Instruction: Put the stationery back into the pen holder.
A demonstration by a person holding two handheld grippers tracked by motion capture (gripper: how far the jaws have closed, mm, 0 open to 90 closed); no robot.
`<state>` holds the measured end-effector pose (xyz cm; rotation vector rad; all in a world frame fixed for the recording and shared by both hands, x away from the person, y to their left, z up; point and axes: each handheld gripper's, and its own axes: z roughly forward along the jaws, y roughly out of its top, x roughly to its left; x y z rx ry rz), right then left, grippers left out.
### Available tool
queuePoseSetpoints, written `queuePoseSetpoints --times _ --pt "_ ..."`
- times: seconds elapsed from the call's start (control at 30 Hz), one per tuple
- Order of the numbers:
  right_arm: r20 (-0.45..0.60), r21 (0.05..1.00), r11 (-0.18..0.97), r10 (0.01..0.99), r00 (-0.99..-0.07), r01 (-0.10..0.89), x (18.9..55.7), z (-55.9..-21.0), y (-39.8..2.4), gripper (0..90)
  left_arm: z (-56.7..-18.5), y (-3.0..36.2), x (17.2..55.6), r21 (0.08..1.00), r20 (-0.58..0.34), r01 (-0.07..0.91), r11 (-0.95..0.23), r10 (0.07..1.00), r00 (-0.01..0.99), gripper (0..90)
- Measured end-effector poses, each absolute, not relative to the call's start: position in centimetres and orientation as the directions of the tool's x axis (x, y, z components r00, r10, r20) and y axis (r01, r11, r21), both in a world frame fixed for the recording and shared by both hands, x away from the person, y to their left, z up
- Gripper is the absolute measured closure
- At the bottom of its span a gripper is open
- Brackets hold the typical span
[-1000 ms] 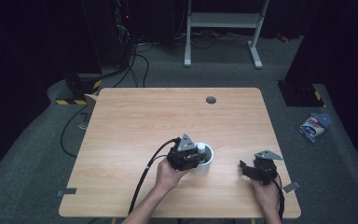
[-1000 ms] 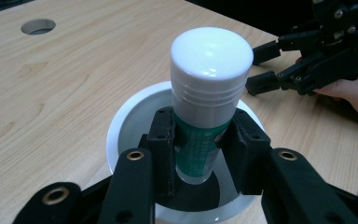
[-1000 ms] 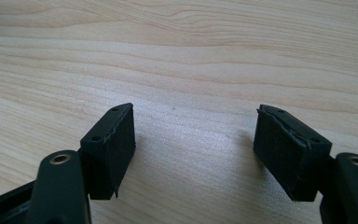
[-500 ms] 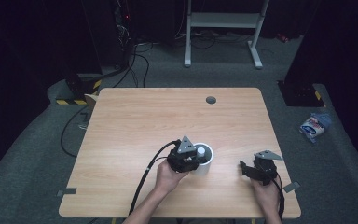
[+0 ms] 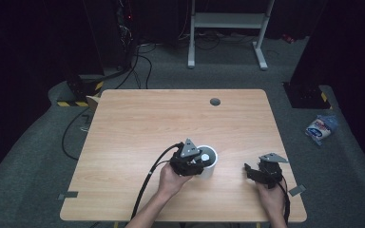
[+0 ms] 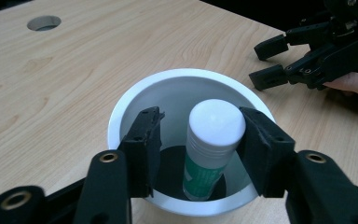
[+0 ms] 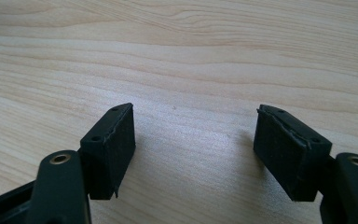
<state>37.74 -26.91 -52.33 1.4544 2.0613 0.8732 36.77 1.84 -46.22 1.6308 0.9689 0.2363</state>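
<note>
Glue stick (image 6: 213, 144) stands tilted inside the white cup (image 6: 121, 109) near the table's (image 5: 147, 118) front edge. Left gripper (image 6: 200, 135) straddles it, jaws just opened: left pad clear, right pad at the cap, contact unclear. Right gripper (image 7: 193, 154) well apart over bare wood, jaws spread, holding nothing.

Bottle (image 6: 212, 140) inside cup (image 6: 121, 112), on table (image 6: 74, 70)

Bare wooden table (image 5: 171, 118) all round, white cup (image 5: 208, 157) and right gripper (image 5: 250, 170) the sole obstacles.
</note>
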Motion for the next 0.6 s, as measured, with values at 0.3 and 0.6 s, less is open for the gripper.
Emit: queuePoseSetpoints --times 0.3,0.6 --pt "-0.014 0.725 0.236 0.944 -0.329 0.647 37.74 -52.33 -26.90 29.2 -45.99 2.16 36.57 0.893 -0.339 0.450 0.021 0.691 0.639 43.3" --pt "-0.014 0.725 0.237 0.944 -0.330 0.647 37.74 -52.33 -26.91 29.2 -45.61 2.63 36.40 0.897 -0.346 0.439 0.049 0.695 0.630 39.8"
